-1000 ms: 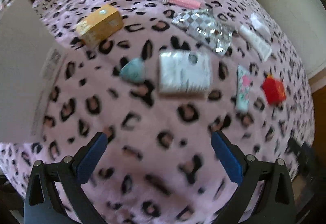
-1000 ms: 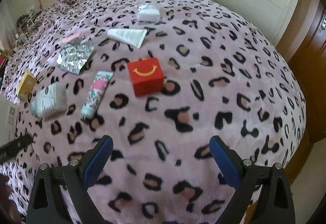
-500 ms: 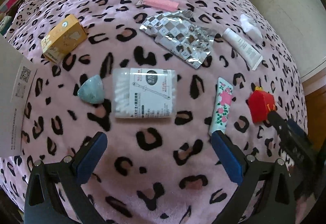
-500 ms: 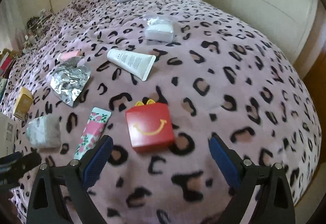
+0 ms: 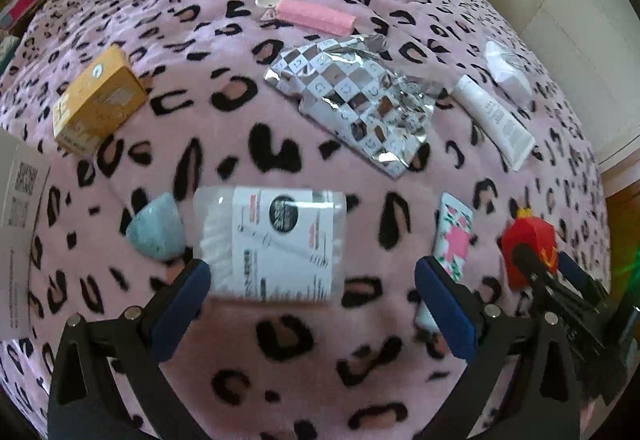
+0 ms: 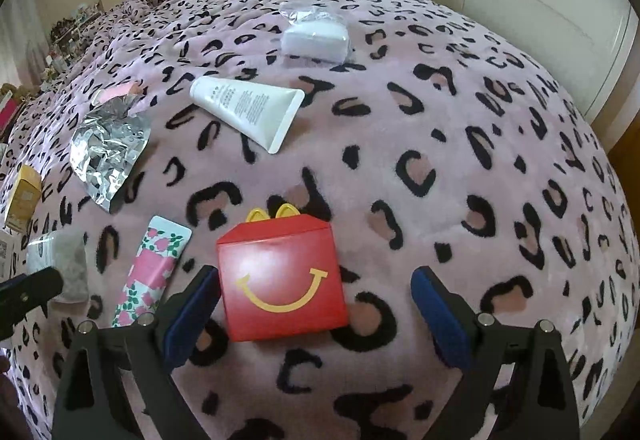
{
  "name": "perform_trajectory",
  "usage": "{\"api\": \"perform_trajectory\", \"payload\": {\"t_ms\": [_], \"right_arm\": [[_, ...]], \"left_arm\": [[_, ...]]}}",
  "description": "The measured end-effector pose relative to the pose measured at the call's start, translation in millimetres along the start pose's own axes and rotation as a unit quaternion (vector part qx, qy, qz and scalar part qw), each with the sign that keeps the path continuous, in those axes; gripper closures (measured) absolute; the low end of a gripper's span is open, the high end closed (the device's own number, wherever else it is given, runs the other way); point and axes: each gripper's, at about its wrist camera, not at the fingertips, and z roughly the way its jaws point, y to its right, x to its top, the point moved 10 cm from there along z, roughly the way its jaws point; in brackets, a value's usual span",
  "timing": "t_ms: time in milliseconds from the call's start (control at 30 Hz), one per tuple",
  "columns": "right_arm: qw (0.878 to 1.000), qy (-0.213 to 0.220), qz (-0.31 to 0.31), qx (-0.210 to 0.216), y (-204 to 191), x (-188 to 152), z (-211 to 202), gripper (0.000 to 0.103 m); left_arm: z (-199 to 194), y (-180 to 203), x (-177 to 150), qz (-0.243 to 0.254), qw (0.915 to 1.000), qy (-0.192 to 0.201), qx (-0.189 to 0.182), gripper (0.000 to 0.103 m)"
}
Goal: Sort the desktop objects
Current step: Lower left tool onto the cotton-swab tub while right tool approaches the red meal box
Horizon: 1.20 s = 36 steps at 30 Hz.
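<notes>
L gripper [image 5: 312, 296] is wide open w/ the cotton swab box [image 5: 276, 244] just ahead, nearer its left finger, while R gripper [image 6: 316, 302] is wide open w/ the red Happy Meal box [image 6: 282, 276] btwn its fingers, untouched.

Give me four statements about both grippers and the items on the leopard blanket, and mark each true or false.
1. The right gripper is open, the red smile box between its fingers. True.
2. The left gripper is shut on the cotton swab pack. False: it is open.
3. The white tube stands upright. False: it lies flat.
4. The floral tube lies left of the red smile box. True.
</notes>
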Motion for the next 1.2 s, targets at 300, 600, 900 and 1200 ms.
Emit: {"api": "perform_trajectory", "payload": {"t_ms": [300,600,900,1200], "right_arm": [[1.0,-0.009,0.005,0.011,-0.6,-4.1,9.8,0.005],[1.0,-0.003,0.003,0.015,-3.4,-3.2,9.5,0.005],[1.0,0.001,-0.003,0.019,-3.7,-2.8,7.0,0.005],[1.0,-0.005,-0.016,0.019,-16.2,-2.4,14.6,0.005]], "left_arm": [[18.7,-4.7,3.5,0.035,0.996,0.009,0.081,0.0],[14.5,14.5,-1.8,0.058,0.9937,0.037,0.088,0.0],[8.5,-7.4,10.9,0.011,0.9946,0.059,0.085,0.0],[27.8,-24.4,15.6,-0.006,0.9966,0.031,0.077,0.0]]}}
